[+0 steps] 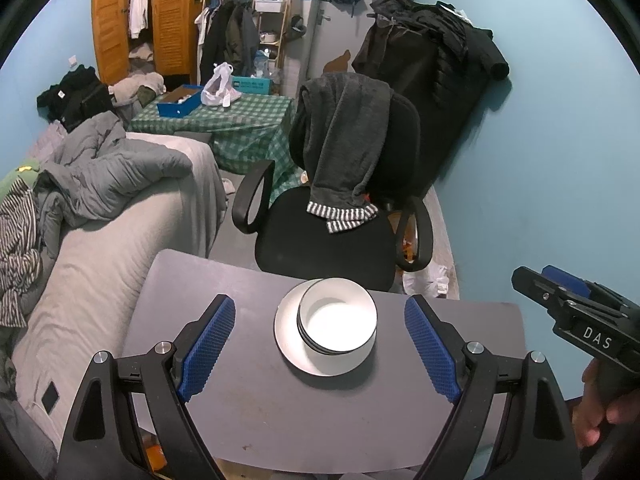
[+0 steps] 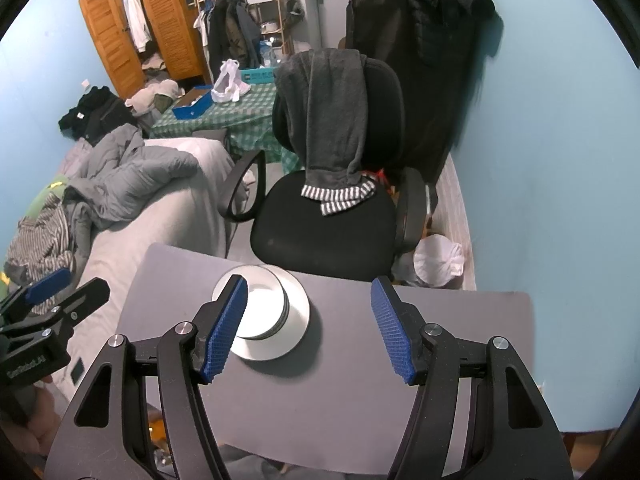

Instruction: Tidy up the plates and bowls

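Note:
A stack of white bowls (image 1: 338,318) with dark rims sits on a white plate (image 1: 289,330) near the far side of a small grey table (image 1: 248,400). My left gripper (image 1: 320,340) is open and empty, its blue pads on either side of the stack, above the table. My right gripper (image 2: 308,324) is open and empty, held to the right of the stack; its left pad hides part of the bowls (image 2: 266,300) on the plate (image 2: 298,316). The right gripper also shows at the right edge of the left wrist view (image 1: 568,284), the left gripper at the left edge of the right wrist view (image 2: 60,284).
A black office chair (image 1: 332,236) with a grey garment over its back stands just beyond the table. A bed (image 1: 104,264) with a grey duvet lies to the left. A blue wall (image 1: 552,168) is close on the right. A white bag (image 2: 438,260) lies on the floor.

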Tool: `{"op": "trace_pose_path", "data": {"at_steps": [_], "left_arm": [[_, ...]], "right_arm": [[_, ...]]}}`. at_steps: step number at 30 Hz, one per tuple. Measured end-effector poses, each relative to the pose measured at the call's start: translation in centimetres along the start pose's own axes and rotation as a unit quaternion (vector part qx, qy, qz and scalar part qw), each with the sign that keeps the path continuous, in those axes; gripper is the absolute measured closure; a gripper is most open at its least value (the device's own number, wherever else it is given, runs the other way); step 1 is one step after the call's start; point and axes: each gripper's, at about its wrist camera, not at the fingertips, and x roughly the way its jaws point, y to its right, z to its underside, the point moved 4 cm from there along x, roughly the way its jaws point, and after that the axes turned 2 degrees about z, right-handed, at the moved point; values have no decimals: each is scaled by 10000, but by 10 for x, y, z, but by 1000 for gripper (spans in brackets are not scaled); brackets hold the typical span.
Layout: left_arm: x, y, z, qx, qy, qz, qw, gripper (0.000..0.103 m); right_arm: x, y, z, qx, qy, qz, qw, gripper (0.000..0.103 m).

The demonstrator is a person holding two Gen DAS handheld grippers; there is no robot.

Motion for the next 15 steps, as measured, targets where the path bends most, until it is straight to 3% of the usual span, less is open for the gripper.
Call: {"op": "trace_pose_path", "data": {"at_steps": [15], "left_arm": [[4,5,2,3,-181,-75,9998,15]], "right_arm": [[-1,-1,2,0,-23,-36,10000,40]]}}
